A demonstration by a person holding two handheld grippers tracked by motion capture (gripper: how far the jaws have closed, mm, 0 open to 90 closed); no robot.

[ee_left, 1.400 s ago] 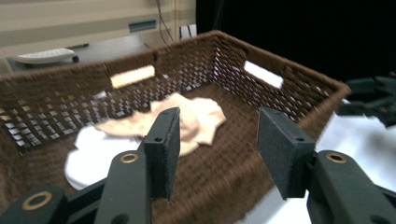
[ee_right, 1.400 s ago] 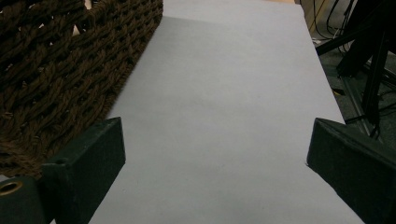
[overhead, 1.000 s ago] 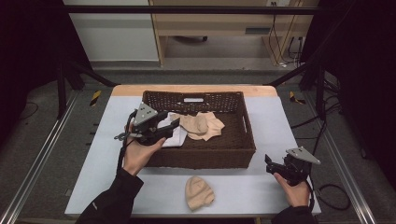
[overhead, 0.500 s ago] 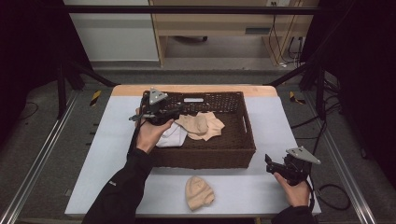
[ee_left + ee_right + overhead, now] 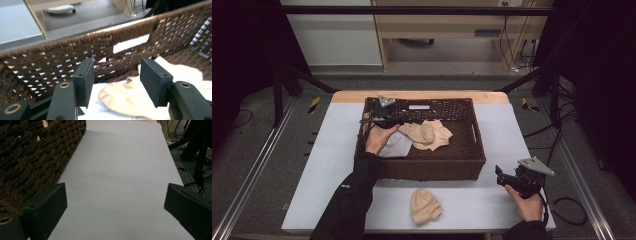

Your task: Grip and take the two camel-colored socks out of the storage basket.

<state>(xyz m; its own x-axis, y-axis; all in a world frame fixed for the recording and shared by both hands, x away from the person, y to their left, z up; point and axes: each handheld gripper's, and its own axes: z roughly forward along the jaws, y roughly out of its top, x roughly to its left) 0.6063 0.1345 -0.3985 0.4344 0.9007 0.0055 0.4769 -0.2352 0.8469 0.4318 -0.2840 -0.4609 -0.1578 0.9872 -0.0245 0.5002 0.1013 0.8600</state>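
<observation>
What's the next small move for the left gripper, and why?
Probably lower the left gripper onto the beige cloth in the basket. Its fingers are open with nothing between them, and the cloth lies just below and ahead of them.

Wooden cabinet behind table; cables on floor.

Left tool hovers inside the brown basket above beige cloths.

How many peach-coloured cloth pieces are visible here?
2: one peach garment inside the wicker basket, overlapping a white cloth; one peach hat on the table in front. More may be hidden underneath.
</observation>
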